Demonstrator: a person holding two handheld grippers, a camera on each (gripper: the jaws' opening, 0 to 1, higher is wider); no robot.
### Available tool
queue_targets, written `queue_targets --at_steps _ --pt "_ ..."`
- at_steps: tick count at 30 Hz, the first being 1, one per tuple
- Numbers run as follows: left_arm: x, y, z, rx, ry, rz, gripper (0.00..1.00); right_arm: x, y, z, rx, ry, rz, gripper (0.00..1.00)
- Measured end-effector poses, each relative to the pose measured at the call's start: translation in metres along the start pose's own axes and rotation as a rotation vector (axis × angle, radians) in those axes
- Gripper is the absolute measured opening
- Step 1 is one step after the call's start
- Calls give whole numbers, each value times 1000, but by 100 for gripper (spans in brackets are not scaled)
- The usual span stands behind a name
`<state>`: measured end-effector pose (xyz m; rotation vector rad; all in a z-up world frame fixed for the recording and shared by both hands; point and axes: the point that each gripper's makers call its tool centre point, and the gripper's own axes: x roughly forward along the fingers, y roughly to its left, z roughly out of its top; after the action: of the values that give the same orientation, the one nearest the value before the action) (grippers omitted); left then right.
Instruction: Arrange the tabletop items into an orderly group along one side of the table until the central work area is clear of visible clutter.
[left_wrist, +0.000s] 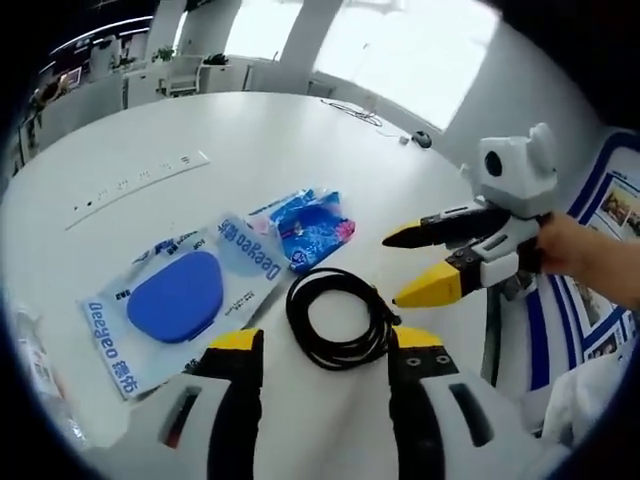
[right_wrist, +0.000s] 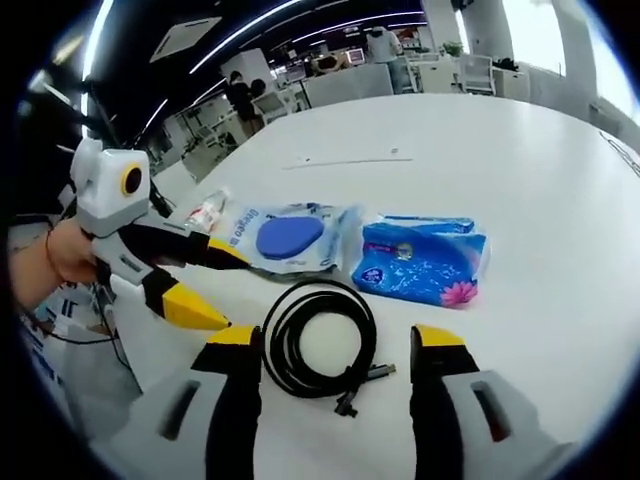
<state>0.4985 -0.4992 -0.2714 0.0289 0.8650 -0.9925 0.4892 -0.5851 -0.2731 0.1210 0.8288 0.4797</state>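
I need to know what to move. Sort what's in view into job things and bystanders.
Job things:
cable coil
tissue pack
blue case in its bag
small packet
left tool, open
right tool, open

Lying about:
table's power strip
cord and mouse at the far edge
office chairs

The right gripper (right_wrist: 340, 350) has its jaws apart on both sides of a coiled black cable (right_wrist: 320, 345) on the white table (right_wrist: 520, 160). Behind lie a blue tissue pack (right_wrist: 422, 260) and a clear packet (right_wrist: 285, 238) (blue oval inside). The left gripper (right_wrist: 205, 285), jaws apart, enters beside them.
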Motion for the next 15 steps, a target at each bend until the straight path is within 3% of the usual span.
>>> queue_targets --at_steps 15 --pt "-31 -15 12 48 -78 -29 58 -24 17 12 -50 -30 29 68"
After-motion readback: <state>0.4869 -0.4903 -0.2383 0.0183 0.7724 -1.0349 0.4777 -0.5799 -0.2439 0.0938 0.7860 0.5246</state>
